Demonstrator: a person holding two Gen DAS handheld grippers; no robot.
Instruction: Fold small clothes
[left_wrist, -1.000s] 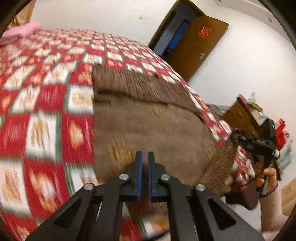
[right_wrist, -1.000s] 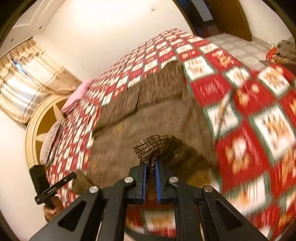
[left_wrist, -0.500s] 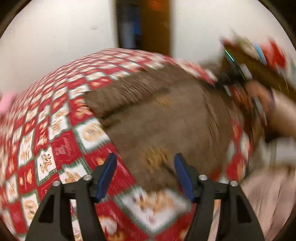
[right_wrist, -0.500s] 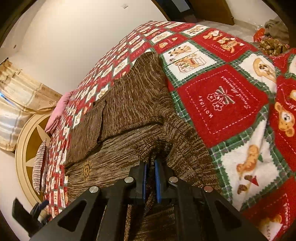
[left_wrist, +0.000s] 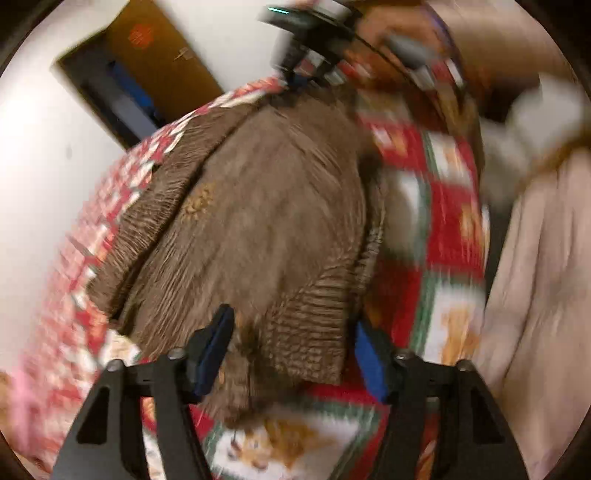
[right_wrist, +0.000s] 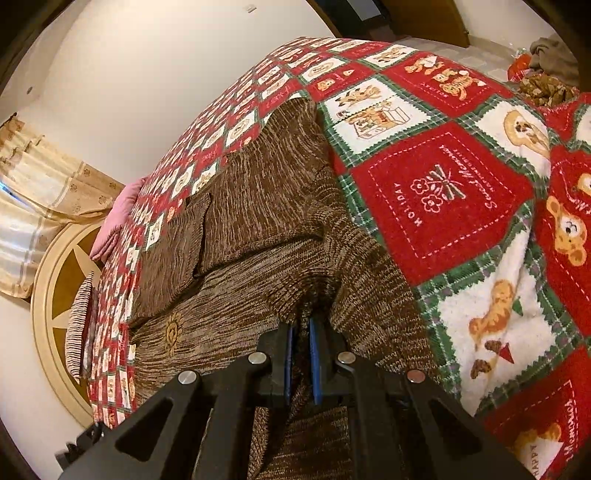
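Observation:
A brown knit sweater (left_wrist: 266, 221) lies spread on the red, white and green patchwork bedspread (left_wrist: 443, 184), one sleeve folded across its body. My left gripper (left_wrist: 293, 350) straddles the ribbed hem corner; its jaws are closing, and the right pad still stands clear of the cloth. My right gripper (right_wrist: 300, 332) is shut on a pinched fold of the sweater (right_wrist: 240, 221), held low against the bedspread (right_wrist: 443, 206). From the left wrist view the right gripper (left_wrist: 295, 79) shows blurred at the sweater's far end, held by a hand.
A pink pillow (right_wrist: 118, 221), a striped cloth (right_wrist: 79, 325) and a round headboard (right_wrist: 55, 295) lie at the bed's far end, by a curtain (right_wrist: 33, 206). Clothes are piled on the floor (right_wrist: 550, 74). A brown door (left_wrist: 162, 70) stands open. The person's beige clothing (left_wrist: 535, 295) is close on the right.
My left gripper went from shut to open, rolled, and moved down over the ribbed hem corner. My right gripper lowered its fold of sweater onto the bed, then stayed still.

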